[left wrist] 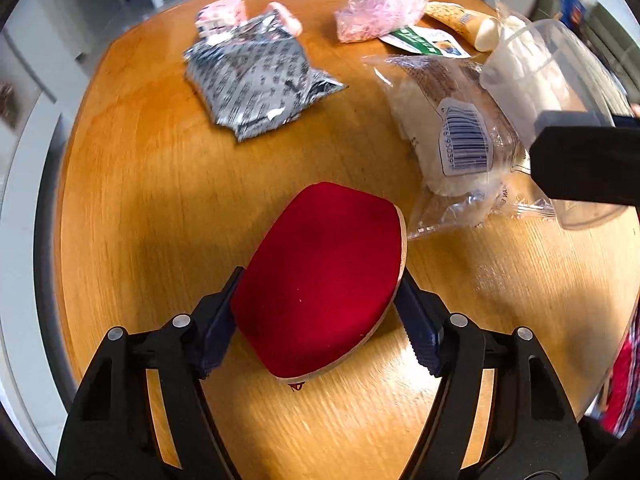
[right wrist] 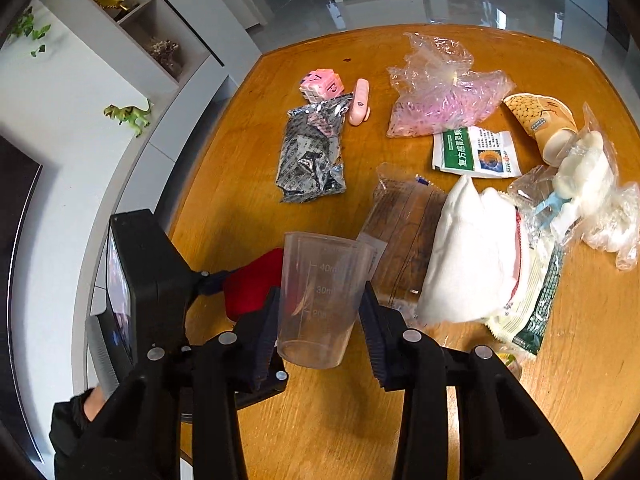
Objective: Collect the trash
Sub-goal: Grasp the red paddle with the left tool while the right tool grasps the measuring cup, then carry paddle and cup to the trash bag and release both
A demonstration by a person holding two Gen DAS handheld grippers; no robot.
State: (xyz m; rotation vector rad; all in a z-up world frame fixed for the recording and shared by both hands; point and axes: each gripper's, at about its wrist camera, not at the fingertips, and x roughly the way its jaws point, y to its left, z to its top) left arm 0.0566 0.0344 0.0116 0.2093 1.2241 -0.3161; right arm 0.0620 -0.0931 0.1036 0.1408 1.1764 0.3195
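Two hand-held grippers were busy. The right hand-held gripper (right wrist: 320, 316) pinched a clear cup (right wrist: 320, 300); it could slip. The left hand-held gripper (left wrist: 320, 320) stood spread around a red paddle (left wrist: 324, 280), which wasn't trash.

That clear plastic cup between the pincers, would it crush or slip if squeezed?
The clear cup looks thin-walled, so a hard squeeze from the right gripper would probably dent it. Smooth, tapered sides could let it slip. It looks empty, so it is likely light and easy to tip.
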